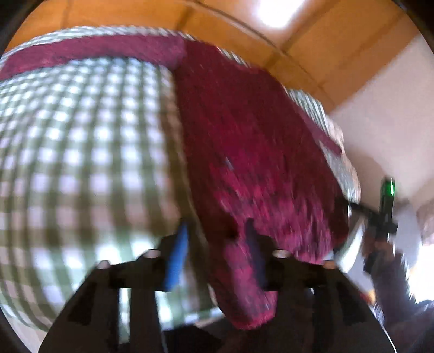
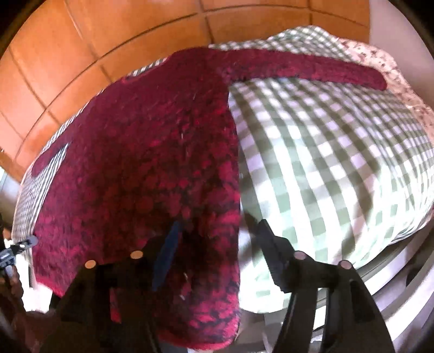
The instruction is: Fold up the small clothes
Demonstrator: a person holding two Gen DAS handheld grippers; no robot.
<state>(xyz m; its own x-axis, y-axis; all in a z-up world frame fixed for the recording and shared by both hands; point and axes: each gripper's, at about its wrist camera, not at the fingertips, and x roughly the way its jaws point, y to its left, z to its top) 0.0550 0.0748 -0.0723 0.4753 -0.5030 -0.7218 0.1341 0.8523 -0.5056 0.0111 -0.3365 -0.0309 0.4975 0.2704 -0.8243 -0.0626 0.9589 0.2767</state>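
Note:
A dark red knitted sweater (image 1: 244,141) lies spread on a green-and-white checked cloth (image 1: 81,141), sleeves stretched out to the sides; it also shows in the right wrist view (image 2: 152,152). My left gripper (image 1: 217,244) is open, its jaws on either side of the sweater's lower left corner, which droops between them. My right gripper (image 2: 217,239) is open around the sweater's lower right corner, which hangs between the jaws. The right gripper also shows at the far right of the left wrist view (image 1: 385,214). The left view is blurred.
The checked cloth (image 2: 325,152) covers a raised surface, with a floral fabric (image 2: 393,68) at its far right edge. Orange wooden panels (image 2: 108,40) stand behind it. A white wall (image 1: 379,114) is on the right. A bright light (image 1: 276,10) is overhead.

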